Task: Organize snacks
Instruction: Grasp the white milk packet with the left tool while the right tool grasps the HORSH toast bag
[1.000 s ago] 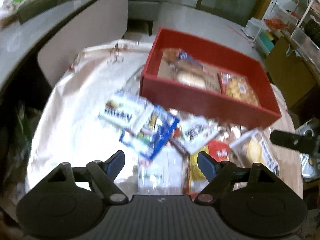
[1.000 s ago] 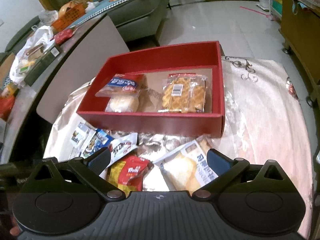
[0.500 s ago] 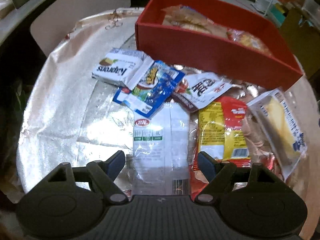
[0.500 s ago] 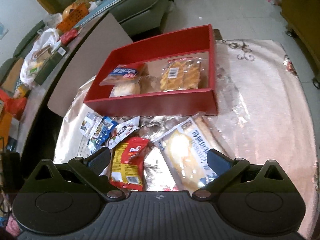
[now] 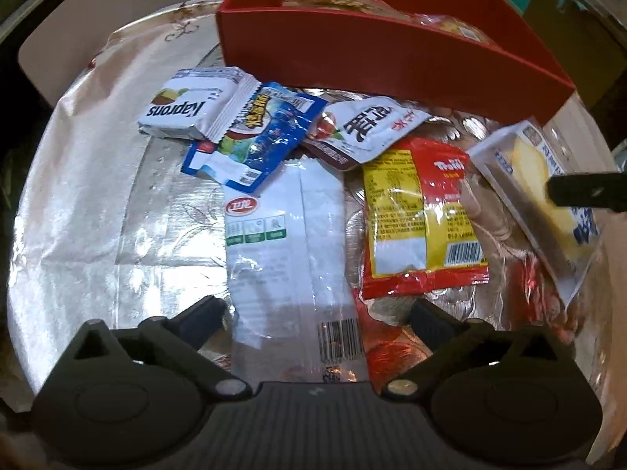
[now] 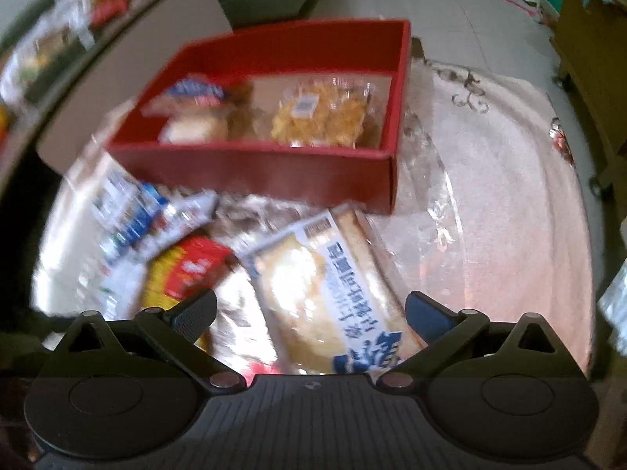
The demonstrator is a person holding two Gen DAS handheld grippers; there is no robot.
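Observation:
A red box (image 5: 392, 51) (image 6: 250, 172) at the back holds a bun packet (image 6: 196, 117) and a waffle packet (image 6: 325, 117). In front of it lie loose snacks. My left gripper (image 5: 319, 315) hangs low over a white see-through packet (image 5: 282, 235); its jaws are opening, the packet lies between them and the pads do not touch it. Beside that packet lies a red-and-yellow packet (image 5: 415, 215) (image 6: 188, 274). My right gripper (image 6: 311, 311) is open over a bread packet with blue print (image 6: 333, 297) (image 5: 537, 184). One of its fingers (image 5: 588, 192) shows at the right edge of the left wrist view.
A white Kaprons packet (image 5: 184, 105), a blue packet (image 5: 258, 137) and a white-and-brown sachet (image 5: 364, 125) overlap near the box. A shiny cloth (image 5: 78, 196) (image 6: 509, 235) covers the round table. A grey counter (image 6: 47, 47) stands left, a wooden cabinet (image 6: 588, 39) right.
Both grippers have sunk toward the snack pile, so the packets look larger. The left jaws now stand wider apart than in the earlier frames. The right wrist view is blurred by motion.

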